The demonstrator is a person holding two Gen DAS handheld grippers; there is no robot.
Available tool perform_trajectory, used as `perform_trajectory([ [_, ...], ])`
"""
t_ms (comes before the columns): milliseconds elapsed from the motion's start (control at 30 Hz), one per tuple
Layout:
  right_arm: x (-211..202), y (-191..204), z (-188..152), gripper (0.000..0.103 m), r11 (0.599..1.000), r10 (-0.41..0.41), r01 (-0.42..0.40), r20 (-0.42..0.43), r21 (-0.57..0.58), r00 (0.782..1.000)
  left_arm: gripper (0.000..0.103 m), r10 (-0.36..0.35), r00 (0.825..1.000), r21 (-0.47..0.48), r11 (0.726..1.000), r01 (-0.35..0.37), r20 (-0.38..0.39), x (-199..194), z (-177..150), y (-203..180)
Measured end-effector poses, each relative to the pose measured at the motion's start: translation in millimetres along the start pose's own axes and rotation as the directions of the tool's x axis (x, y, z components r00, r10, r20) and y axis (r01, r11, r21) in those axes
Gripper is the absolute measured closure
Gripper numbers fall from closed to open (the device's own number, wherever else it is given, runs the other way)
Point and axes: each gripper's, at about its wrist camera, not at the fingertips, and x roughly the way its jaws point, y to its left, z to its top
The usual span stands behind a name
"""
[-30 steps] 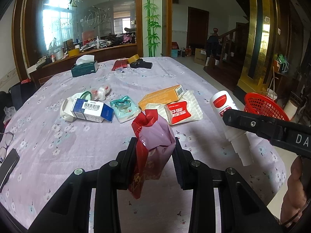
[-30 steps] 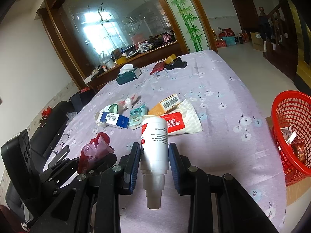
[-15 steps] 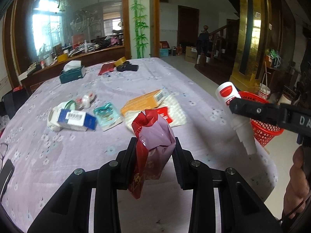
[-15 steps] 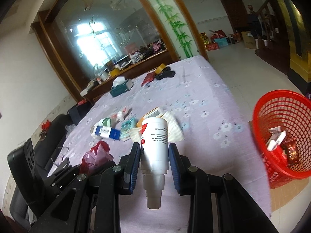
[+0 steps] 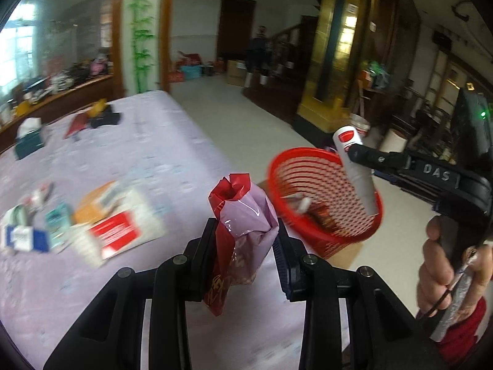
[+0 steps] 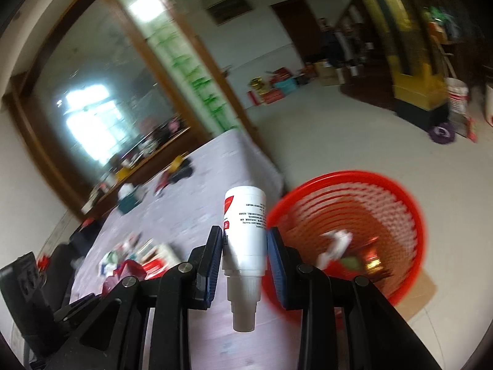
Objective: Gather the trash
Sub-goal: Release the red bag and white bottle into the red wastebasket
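Left gripper: pinching crinkly red and pink plastic bag.
Right gripper: pinching white plastic bottle.
Do it well: get right above round red mesh basket, then let go.

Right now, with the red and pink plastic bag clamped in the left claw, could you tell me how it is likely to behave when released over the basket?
The plastic bag looks thin and crumpled, so probably floppy and light. Its tail hangs limp below the left claw, suggesting little inside. It may drift or snag on the red mesh basket rim rather than drop straight.
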Motion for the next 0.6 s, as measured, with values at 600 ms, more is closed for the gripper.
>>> perform_trajectory([
  [600, 19, -105, 40, 0.068, 0.984, -0.125, 0.126, -0.018, 0.128, 0.992, 0.045, -0.094, 0.992, 0.048, 0.994, 0.098, -0.084, 106, 44, -79],
])
